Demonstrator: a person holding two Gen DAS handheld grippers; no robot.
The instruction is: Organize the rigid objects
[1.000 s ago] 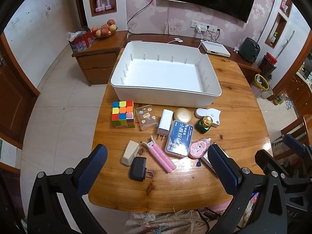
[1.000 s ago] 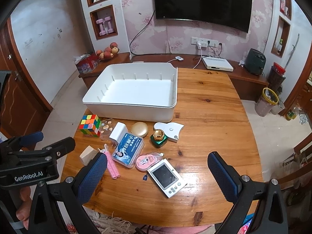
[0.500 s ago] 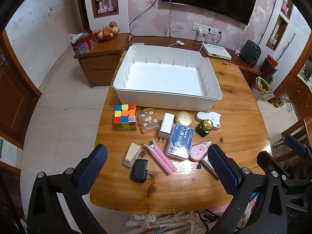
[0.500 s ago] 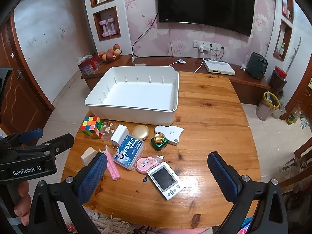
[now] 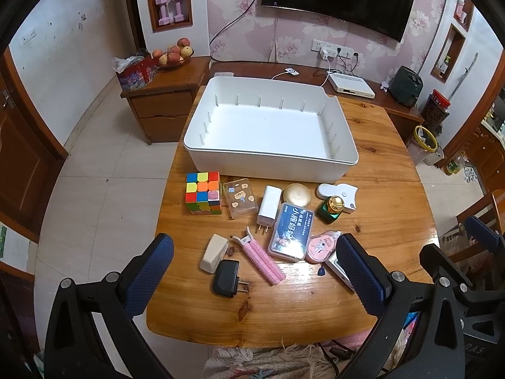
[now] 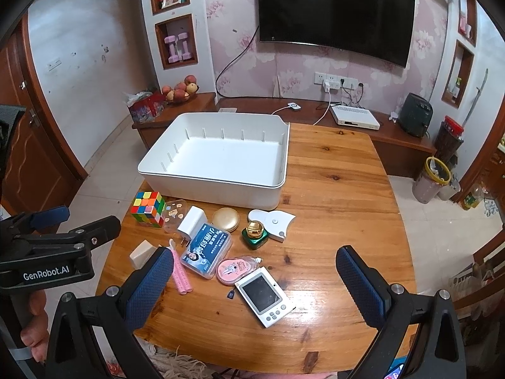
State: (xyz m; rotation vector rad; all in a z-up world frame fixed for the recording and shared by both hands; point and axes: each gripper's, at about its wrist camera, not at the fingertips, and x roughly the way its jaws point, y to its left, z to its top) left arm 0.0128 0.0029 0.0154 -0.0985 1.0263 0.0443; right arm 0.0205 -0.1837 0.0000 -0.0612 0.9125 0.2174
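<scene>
An empty white bin (image 5: 271, 132) (image 6: 217, 164) sits at the back of the wooden table (image 5: 378, 189). In front of it lie a colour cube (image 5: 202, 192) (image 6: 148, 208), a clear case (image 5: 240, 198), a white charger (image 5: 269, 203), a gold compact (image 5: 297, 194), a green bottle (image 5: 329, 210), a blue box (image 5: 292, 235), a pink clip (image 5: 259, 257), a black plug (image 5: 225, 278) and a white handheld device (image 6: 265, 297). My left gripper (image 5: 254, 278) is open above the near items, holding nothing. My right gripper (image 6: 254, 287) is open over the device, also empty.
A low wooden cabinet (image 5: 164, 101) with a fruit bowl (image 5: 172, 55) stands behind the table at left. A TV (image 6: 334, 15) hangs on the far wall over a long shelf with a white box (image 6: 355, 117). A hand (image 6: 33, 328) holds the left gripper's handle.
Both cameras have risen and pulled back slightly, so the table and bin sit a little lower in view. Nothing on the table has moved. Both grippers stay open.
</scene>
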